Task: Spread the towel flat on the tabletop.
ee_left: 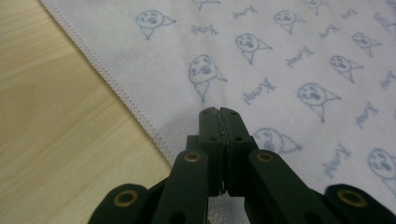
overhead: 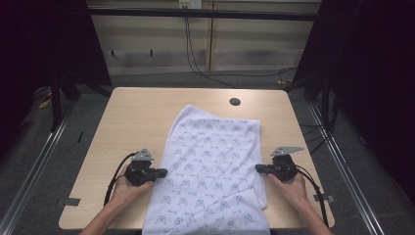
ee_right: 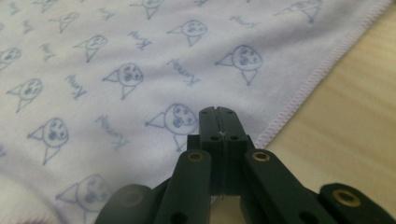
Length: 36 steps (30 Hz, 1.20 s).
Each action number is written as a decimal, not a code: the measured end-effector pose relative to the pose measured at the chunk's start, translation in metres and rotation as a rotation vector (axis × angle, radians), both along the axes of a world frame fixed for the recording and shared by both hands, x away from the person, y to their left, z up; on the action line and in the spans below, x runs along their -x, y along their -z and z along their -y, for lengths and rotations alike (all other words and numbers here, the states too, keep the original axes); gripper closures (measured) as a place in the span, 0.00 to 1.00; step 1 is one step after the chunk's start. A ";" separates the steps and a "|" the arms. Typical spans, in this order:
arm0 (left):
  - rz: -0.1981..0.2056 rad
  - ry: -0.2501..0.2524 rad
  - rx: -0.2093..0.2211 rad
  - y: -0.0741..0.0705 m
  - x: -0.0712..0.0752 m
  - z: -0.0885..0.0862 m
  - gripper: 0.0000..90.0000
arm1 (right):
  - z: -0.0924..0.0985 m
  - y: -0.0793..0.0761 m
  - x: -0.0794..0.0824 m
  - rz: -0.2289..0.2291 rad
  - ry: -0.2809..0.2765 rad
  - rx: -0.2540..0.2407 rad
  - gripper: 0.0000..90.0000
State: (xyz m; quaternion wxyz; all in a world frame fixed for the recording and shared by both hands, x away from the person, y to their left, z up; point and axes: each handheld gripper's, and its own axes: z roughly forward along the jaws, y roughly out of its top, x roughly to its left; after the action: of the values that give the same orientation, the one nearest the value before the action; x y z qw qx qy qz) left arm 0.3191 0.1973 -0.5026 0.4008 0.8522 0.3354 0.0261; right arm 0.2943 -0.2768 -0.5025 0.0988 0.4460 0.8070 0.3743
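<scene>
we see a white towel [overhead: 210, 166] printed with small blue faces and words, lying spread on the near half of a light wooden table [overhead: 137, 112], running from about the middle of the table down to the near edge, where its near end reaches or hangs over the edge. its far end is folded or bunched a little, and the stitched hems run along both long sides. the left gripper [overhead: 164, 172], held in the left hand [overhead: 128, 188], sits at the towel's left hem; in the left gripper view its jaws are pressed together, tips over the cloth just inside the hem, with nothing caught between them that we can make out. the right gripper [overhead: 258, 168], held in the right hand [overhead: 292, 188], sits at the right hem; its jaws are likewise pressed together above the cloth near the hem. a dark round hole [overhead: 235, 102] sits in the table beyond the towel's far right corner. black cables [overhead: 195, 63] trail across the grey floor beyond the table.
</scene>
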 end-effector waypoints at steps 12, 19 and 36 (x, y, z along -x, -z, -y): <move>0.020 -0.124 0.040 0.005 -0.035 -0.006 0.87 | -0.017 -0.002 -0.059 0.031 0.050 -0.015 1.00; -0.021 -0.065 0.034 0.003 -0.020 -0.014 1.00 | -0.016 0.001 -0.038 -0.020 0.013 -0.012 1.00; -0.093 0.128 0.078 -0.009 0.055 -0.010 0.89 | -0.002 -0.008 0.067 -0.091 -0.094 0.010 1.00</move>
State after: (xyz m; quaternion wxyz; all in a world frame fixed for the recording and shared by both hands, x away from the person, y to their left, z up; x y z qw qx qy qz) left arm 0.2637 0.2070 -0.4933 0.4185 0.8559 0.2993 -0.0521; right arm 0.2277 -0.2744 -0.4948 0.0466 0.4234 0.8327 0.3539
